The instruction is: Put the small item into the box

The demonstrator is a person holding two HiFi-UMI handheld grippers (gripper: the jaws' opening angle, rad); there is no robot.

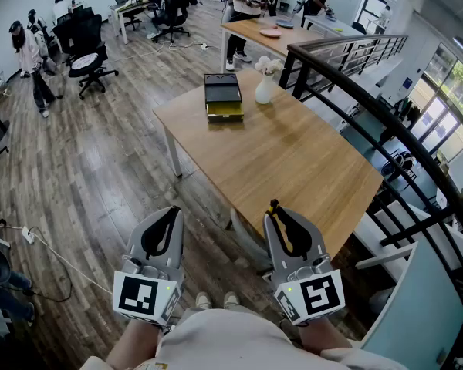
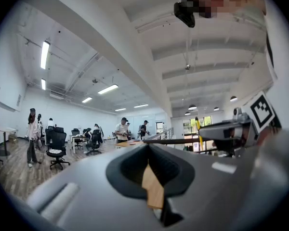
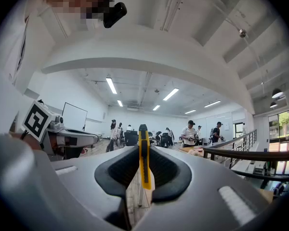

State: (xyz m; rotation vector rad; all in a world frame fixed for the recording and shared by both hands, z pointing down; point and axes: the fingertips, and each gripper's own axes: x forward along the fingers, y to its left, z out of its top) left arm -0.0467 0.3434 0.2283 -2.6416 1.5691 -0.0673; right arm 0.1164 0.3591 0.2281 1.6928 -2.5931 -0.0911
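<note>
1. Head view: the black box [image 1: 223, 97] sits at the far edge of the surface [image 1: 293, 160], near a white vase [image 1: 265, 89]. The left gripper [image 1: 162, 230] and right gripper [image 1: 288, 226] are over the floor, off the near edge.
2. Left gripper view: the jaws are pressed together.
3. Right gripper view: the jaws pinch a yellow cutter [image 3: 143, 153], which stands upright.

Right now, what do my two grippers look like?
The left gripper and right gripper match: smooth grey shells, rounded and narrowing toward the front, with black padded lining inside the jaws. Each has a cube at the back printed with black-and-white square markers, the left cube and the right cube. You wear a light-coloured top.
</note>
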